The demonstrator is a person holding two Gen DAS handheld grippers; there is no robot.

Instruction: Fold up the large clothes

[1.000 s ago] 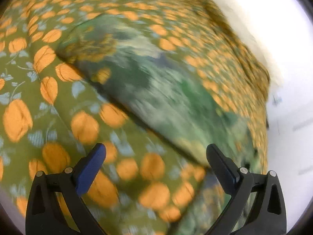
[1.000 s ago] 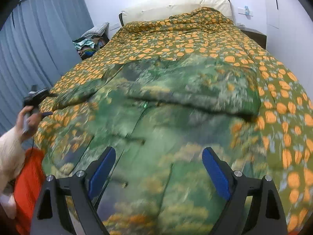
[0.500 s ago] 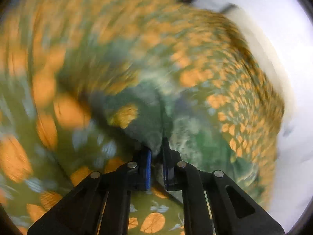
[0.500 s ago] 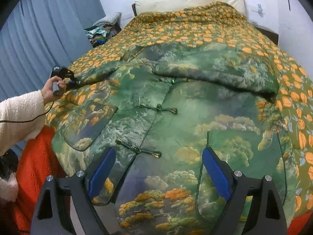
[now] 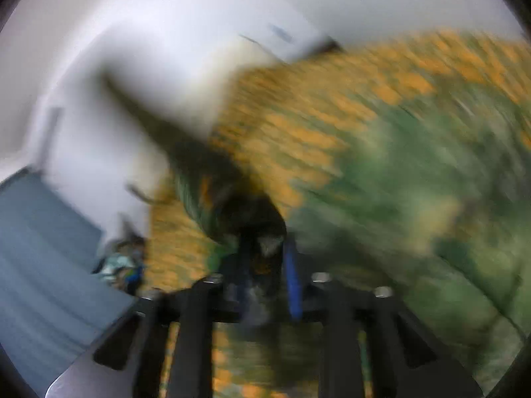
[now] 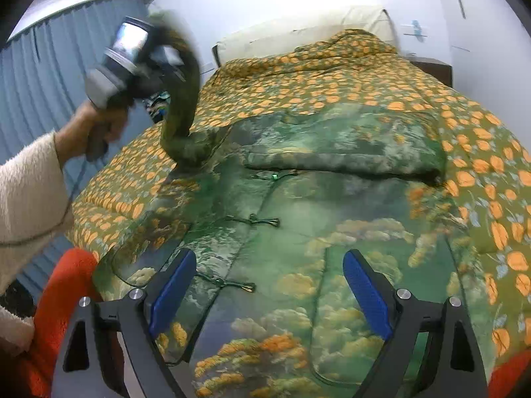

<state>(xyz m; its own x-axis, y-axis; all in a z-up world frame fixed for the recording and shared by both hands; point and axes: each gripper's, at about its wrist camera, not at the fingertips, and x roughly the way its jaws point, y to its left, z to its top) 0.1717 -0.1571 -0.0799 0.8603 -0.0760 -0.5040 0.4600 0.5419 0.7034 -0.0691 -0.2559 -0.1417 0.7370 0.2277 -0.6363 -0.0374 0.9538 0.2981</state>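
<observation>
Blurring badly, left wrist view: left gripper (image 5: pixel 265 265) clamped on a bunch of the green jacket (image 5: pixel 415 192), its sleeve (image 5: pixel 205 195) running up from the pads; orange-patterned quilt (image 5: pixel 298 126) and grey curtain (image 5: pixel 43 248) behind. No writing readable.

Right wrist view: right gripper (image 6: pixel 265 295) spread wide, holding nothing, above the jacket lying flat on the quilt. Sleeve lifted at left. Pillow (image 6: pixel 298 30) at headboard; red cloth (image 6: pixel 63 285) beside bed edge.

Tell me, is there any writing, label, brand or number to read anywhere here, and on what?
None can be read.
Jacket: landscape print and knot buttons only, no words.
Bedspread: orange pattern, no text.
Small blue mark on the wall: too small to read.
Screen on the left gripper: blurred, unreadable.
Left wrist view: wholly motion-blurred.
</observation>
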